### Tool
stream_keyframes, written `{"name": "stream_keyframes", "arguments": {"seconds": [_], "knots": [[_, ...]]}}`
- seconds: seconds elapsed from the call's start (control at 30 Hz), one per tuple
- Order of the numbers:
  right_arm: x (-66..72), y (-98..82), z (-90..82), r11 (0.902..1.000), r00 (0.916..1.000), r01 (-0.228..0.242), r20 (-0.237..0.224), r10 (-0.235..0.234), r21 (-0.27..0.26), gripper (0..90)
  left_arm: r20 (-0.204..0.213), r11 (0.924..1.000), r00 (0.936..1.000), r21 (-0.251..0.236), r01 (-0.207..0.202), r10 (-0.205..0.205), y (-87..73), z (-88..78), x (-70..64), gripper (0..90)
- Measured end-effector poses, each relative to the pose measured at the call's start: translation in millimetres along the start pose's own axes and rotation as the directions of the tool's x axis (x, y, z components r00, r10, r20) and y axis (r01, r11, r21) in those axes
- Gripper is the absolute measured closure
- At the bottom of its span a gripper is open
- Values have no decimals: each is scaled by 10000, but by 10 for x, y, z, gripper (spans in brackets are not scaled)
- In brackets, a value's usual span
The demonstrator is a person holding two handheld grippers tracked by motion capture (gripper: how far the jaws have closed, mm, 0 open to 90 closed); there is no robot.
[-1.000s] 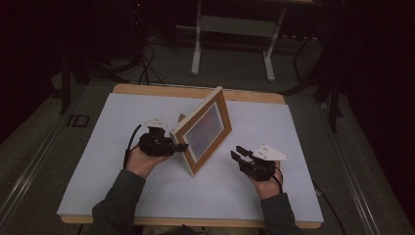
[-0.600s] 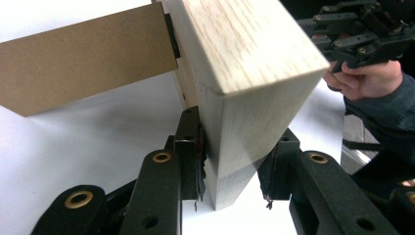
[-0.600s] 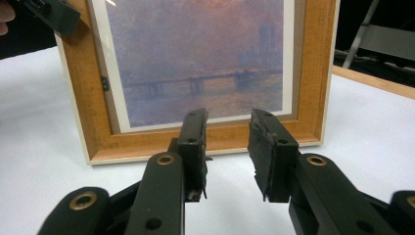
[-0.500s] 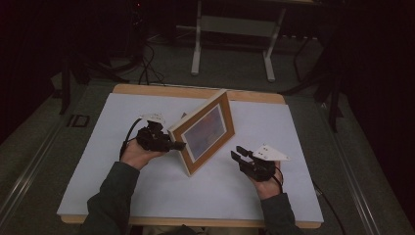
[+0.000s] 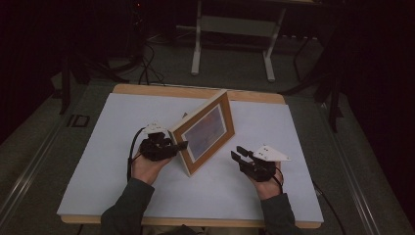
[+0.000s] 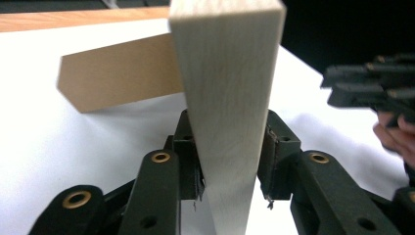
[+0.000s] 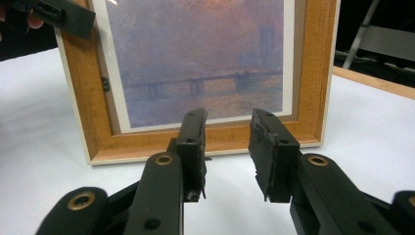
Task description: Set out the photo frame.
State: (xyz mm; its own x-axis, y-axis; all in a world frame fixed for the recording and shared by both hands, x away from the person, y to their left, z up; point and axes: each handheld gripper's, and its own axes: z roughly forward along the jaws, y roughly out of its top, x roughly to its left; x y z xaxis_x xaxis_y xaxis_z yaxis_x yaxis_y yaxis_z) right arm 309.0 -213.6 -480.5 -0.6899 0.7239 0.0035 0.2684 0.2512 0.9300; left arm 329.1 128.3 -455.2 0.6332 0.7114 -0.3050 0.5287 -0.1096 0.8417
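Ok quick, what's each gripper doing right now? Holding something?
Left gripper: closed on the side edge of the picture frame.
Right gripper: open, holding nothing, just in front of the frame.

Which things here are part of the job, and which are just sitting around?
In the job:
- picture frame, standing on the table
- left gripper, shut on the frame's side edge
- right gripper, open, facing the picture
- frame's stand flap

Just about:
- white stand legs beyond the table
- cables on the floor
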Motion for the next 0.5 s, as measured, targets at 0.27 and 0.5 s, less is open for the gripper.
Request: {"name": "stream_keyframes", "arguments": {"seconds": [0.27, 0.5], "knots": [[-6, 4, -9, 10000, 10000, -43, 24, 43, -28, 668, -417, 9887, 9923, -995, 1120, -1166, -112, 33, -49, 718], [-14, 5, -14, 10000, 10000, -46, 52, 46, -39, 668, -26, 9942, 9969, -734, 786, -790, -87, 29, -4, 728]]}}
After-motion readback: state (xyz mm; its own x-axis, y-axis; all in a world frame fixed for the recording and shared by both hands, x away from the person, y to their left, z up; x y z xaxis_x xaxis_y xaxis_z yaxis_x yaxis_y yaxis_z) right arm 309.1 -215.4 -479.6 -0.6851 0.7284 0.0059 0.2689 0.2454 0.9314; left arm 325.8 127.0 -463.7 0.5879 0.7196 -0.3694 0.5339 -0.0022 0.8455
